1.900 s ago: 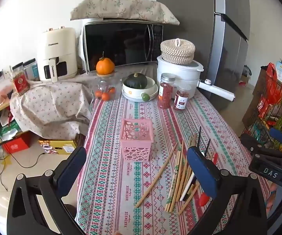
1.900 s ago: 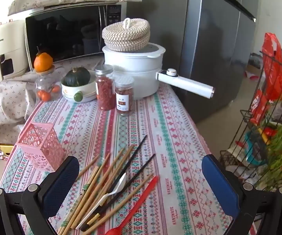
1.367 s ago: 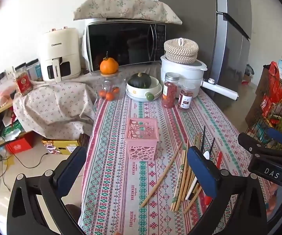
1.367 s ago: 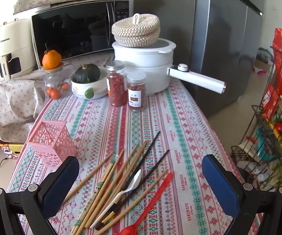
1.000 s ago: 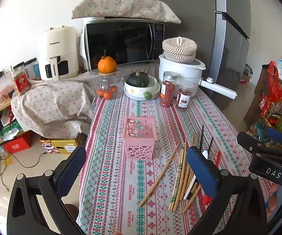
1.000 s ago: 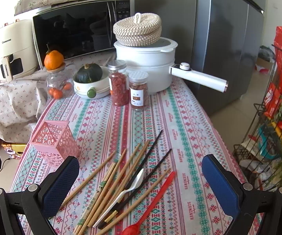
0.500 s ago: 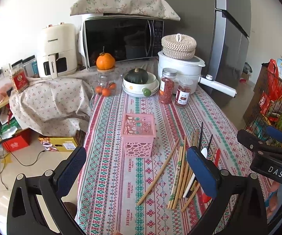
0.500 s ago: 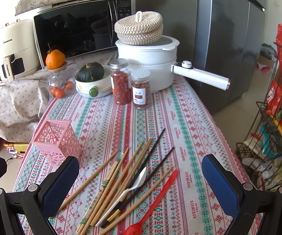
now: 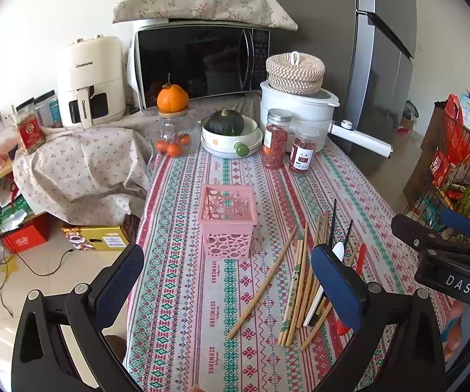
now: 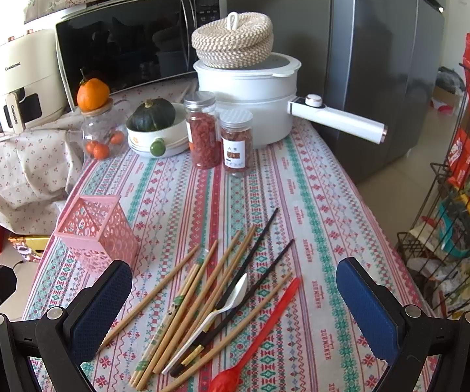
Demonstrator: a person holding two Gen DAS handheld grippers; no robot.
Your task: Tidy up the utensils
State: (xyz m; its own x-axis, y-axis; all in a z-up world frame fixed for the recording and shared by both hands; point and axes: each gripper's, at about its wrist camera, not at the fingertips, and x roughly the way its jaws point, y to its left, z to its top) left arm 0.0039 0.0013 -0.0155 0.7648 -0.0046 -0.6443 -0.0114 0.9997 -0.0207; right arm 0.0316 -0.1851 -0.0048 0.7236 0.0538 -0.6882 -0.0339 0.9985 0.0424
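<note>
Both claws hang above the near end of the tabletop (image 10: 316, 202), each spread wide with nothing between its blue pads. The left claw (image 9: 226, 281) sits just nearer than the pink basket (image 9: 227, 220), its right pad over the loose pile of utensils. The right claw (image 10: 235, 297) is over that same pile, which lies to the right of the basket and apart from it.

The pile is a fan of wooden chopsticks (image 10: 195, 290), two black chopsticks (image 10: 261, 281) crossing their far right edge, a white spoon (image 10: 228, 303) lying on top of them, and a red spoon (image 10: 261, 330) furthest right of the basket with its bowl toward the near edge. One wooden stick (image 9: 264, 281) lies off on its own, between the basket and the rest.

The basket stands upright and open-topped on the striped cloth; I cannot make out anything inside it.

Beyond the basket, at the far end, stand two jars (image 10: 218, 137) of red bits, a bowl (image 10: 159, 137) holding a dark green squash, and a glass jar (image 9: 172, 130) with an orange on its lid. Behind the jars is a white pot (image 10: 248, 98) topped by a woven lid, then a microwave (image 9: 199, 62) and a cream fryer (image 9: 91, 81). A grey fridge (image 10: 381, 65) stands far right of the basket.
</note>
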